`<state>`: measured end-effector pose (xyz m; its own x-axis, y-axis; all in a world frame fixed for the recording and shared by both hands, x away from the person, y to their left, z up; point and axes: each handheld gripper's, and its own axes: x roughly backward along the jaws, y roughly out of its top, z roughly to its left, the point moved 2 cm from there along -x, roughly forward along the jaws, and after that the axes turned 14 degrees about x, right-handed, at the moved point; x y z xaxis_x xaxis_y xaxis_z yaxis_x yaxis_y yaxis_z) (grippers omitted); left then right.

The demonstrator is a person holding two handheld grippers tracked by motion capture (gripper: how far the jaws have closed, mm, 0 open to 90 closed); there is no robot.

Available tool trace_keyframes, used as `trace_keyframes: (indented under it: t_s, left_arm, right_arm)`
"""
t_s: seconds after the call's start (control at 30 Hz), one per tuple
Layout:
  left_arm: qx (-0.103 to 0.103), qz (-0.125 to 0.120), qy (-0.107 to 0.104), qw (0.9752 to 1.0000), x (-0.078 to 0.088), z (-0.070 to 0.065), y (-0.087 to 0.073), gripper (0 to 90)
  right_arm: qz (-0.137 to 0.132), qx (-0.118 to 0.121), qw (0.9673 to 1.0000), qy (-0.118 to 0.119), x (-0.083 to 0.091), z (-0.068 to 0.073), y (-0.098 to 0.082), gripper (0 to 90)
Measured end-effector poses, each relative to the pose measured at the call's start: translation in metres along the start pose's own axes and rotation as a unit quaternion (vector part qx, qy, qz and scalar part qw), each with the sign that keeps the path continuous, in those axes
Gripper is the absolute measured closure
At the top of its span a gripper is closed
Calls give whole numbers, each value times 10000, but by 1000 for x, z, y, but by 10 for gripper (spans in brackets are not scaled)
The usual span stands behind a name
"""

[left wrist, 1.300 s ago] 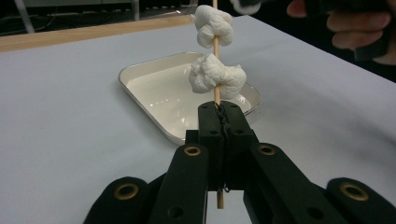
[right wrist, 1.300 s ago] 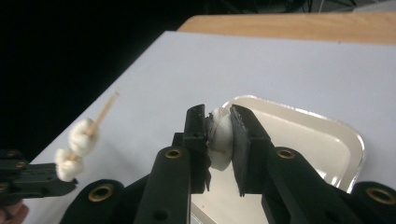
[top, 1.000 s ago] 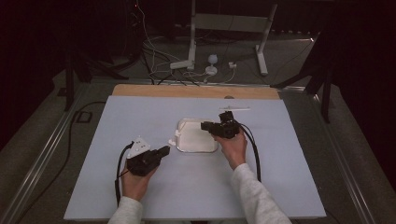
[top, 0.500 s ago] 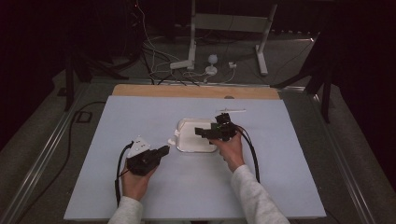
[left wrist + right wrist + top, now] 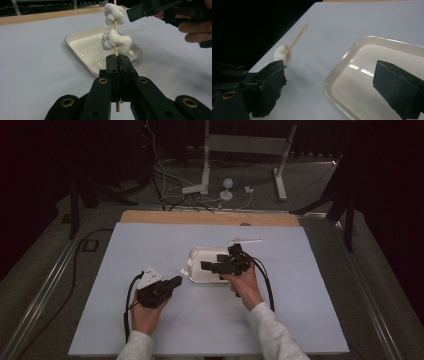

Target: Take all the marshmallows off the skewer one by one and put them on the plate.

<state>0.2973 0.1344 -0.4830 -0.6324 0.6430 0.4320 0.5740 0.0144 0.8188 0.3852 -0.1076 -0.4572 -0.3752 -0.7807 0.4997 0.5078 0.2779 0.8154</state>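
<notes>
My left gripper [image 5: 121, 58] is shut on a thin wooden skewer [image 5: 115, 51] that stands upright and carries two white marshmallows, one low [image 5: 116, 41] and one higher [image 5: 114, 13]. In the high view that left gripper [image 5: 176, 281] sits just left of the white tray [image 5: 199, 256]. My right gripper [image 5: 206, 265] hovers over the tray and points left at the skewer. Its jaws have just been opening and now stand wide apart with nothing between them [image 5: 329, 82]. Past them I see the tray [image 5: 362, 62] and the blurred skewer [image 5: 297, 37].
A second bare skewer [image 5: 244, 240] lies on the pale blue tabletop [image 5: 310, 310] behind the tray. A wooden strip [image 5: 210, 218] runs along the table's far edge. Cables and stand legs [image 5: 206, 180] lie on the floor beyond it.
The right gripper has shifted left across the tray toward the skewer, and its jaws have gone from shut to wide. The left gripper has stayed where it was.
</notes>
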Motion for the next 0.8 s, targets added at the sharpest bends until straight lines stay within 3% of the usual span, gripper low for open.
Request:
trace_keyframes:
  t_s: [0.1, 0.13, 0.23, 0.3, 0.37, 0.47, 0.53, 0.8]
  left_arm:
    - [-23, -2, -25, 10000, 0, -1, 0, 896]
    - [-24, 1, -36, 10000, -1, -2, 0, 896]
    - [-54, -2, -65, 10000, -1, -4, 0, 896]
    - [-79, -3, -90, 9999, -2, -5, 0, 896]
    - [-92, -3, -125, 9999, -2, -6, 0, 896]
    - [-137, -13, -178, 9997, -3, -8, -1, 897]
    - [-161, -27, -187, 9997, -4, -9, -1, 896]
    - [-156, -18, -215, 9996, -5, -10, -2, 899]
  right_arm:
    - [-3, 30, 9999, 127, -2, 5, 1, 154]
    - [17, 116, 9995, 285, -5, 10, 2, 199]
    - [20, 182, 9990, 410, -8, 14, 2, 273]
    - [-15, 176, 9983, 563, -10, 17, 3, 379]
    - [-42, 54, 9964, 847, -14, 18, 3, 510]
    - [-11, -65, 9950, 994, -17, 19, 3, 567]
    - [5, -282, 9932, 1129, -19, 19, 2, 690]
    - [-49, -466, 9904, 1303, -20, 19, 2, 759]
